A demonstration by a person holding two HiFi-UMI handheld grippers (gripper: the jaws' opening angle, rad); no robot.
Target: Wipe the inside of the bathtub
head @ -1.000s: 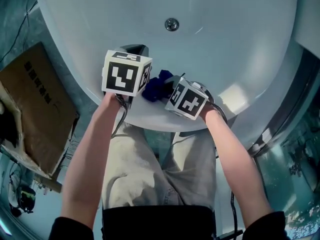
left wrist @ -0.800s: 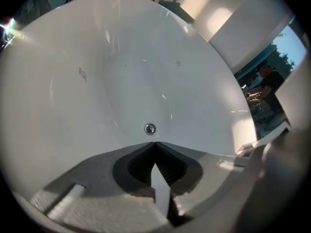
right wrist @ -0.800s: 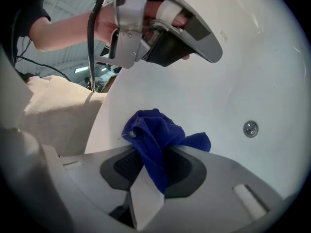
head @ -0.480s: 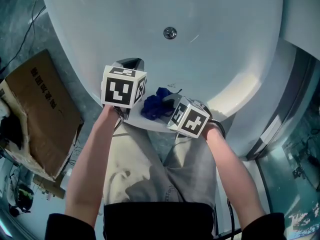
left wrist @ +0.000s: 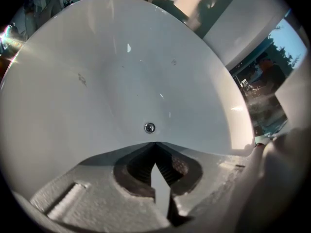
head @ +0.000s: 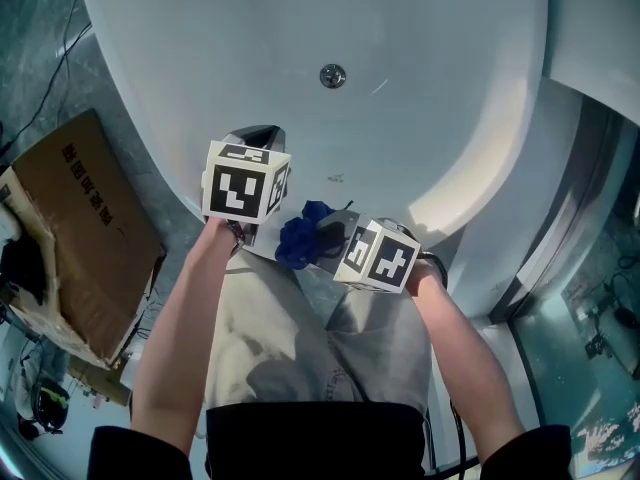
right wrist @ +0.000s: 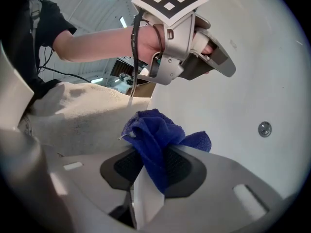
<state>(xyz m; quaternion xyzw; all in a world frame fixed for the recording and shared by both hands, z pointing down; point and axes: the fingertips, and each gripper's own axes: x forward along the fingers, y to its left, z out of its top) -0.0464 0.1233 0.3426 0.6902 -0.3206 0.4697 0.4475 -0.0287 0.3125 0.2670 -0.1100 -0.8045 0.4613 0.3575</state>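
White tub fills my head view, drain on its floor; blue cloth at the near rim. Left gripper view: my left gripper closed, empty. Right gripper view: my right gripper clamped on the cloth.

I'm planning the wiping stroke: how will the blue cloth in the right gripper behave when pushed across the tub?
Probably floppy: the blue cloth bunches in soft folds where the right gripper clamps it. Likely light, since a small pinch carries it. On the glossy bathtub it may glide, yet fold over.
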